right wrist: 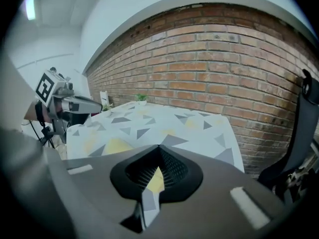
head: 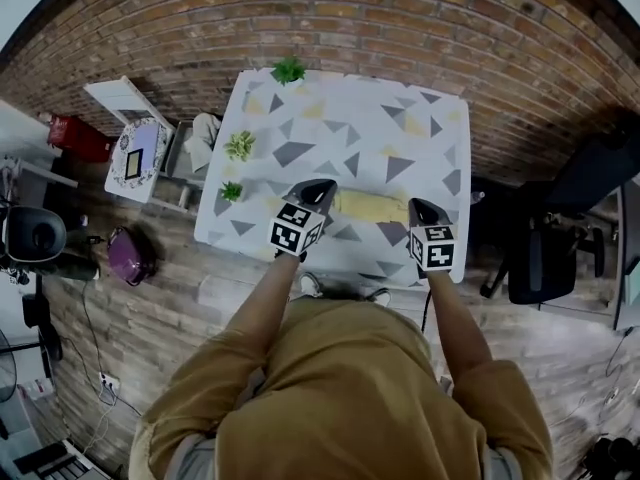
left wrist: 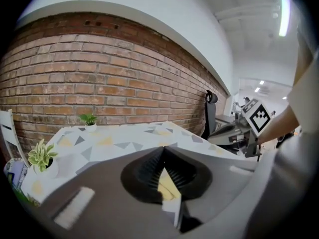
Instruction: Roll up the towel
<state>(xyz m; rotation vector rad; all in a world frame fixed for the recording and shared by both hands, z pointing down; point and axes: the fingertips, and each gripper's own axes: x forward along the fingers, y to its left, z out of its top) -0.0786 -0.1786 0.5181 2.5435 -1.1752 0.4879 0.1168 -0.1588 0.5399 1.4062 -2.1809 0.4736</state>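
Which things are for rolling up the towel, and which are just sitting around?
For the job:
yellow towel
left tool
right tool
patterned table under the towel

Just sitting around:
far plant
middle plant
near plant
black chair
purple thing on the floor

Before me stood the triangle-patterned table (head: pixel 400 118). A potted plant (head: pixel 289 70) sat at its eleven o'clock corner, a second plant (head: pixel 240 146) at nine, a third plant (head: pixel 231 191) at eight. The yellow towel (head: pixel 370 206) lay stretched along the six o'clock edge.
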